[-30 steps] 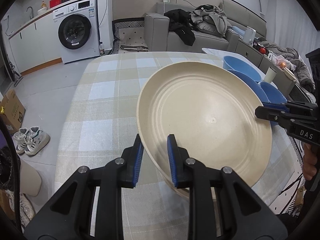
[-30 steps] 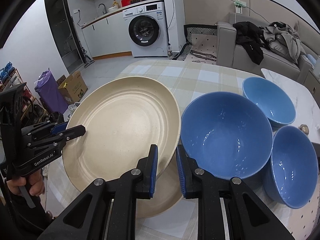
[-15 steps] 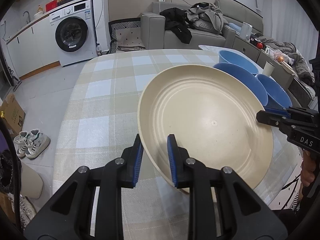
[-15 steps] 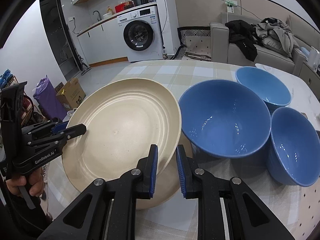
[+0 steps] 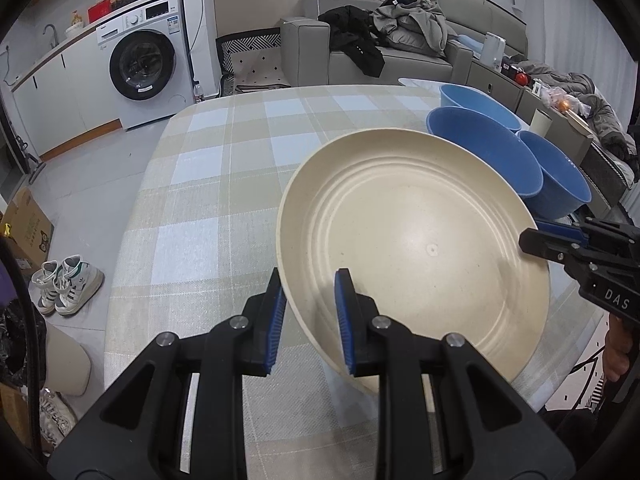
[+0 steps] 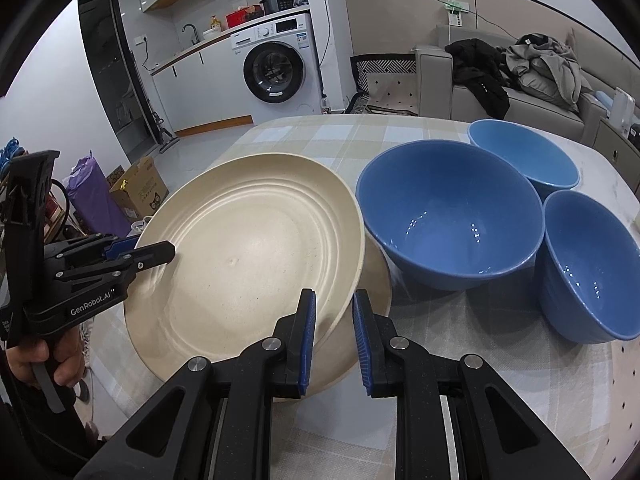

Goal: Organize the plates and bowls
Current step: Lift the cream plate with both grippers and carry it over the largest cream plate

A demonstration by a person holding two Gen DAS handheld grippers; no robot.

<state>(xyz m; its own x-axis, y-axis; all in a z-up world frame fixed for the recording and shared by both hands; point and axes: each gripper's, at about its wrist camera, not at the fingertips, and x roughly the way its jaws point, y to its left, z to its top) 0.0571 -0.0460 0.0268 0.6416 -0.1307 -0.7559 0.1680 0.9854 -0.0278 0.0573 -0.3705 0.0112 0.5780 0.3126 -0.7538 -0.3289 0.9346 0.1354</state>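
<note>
Both grippers engage one cream plate [image 5: 416, 240], each taking its rim on an opposite side. Left gripper [image 5: 310, 312]: jaws straddle the near-left rim, one blue pad outside and under the edge, the other on the upper face; pinching the plate. Right gripper [image 6: 334, 332]: jaws bracket the plate's right rim the same way, holding it.

In the right wrist view the plate [image 6: 248, 256] sits tilted, its right side raised, above a second cream plate [image 6: 372, 292] whose edge shows beneath and to the right. The lower plate lies on the counter [image 5: 208, 184], which is covered by a beige and white checked cloth.

Three blue bowls stand upright just to the right of the plates: a large bowl [image 6: 452, 216] nearest the plate rim, a smaller bowl [image 6: 524, 156] behind it, and a third bowl [image 6: 592, 264] at the right. The three are close together; contact between them cannot be confirmed.

Background: washing machine [image 6: 276, 72], grey sofa [image 5: 404, 60] with clothes piled on it.
</note>
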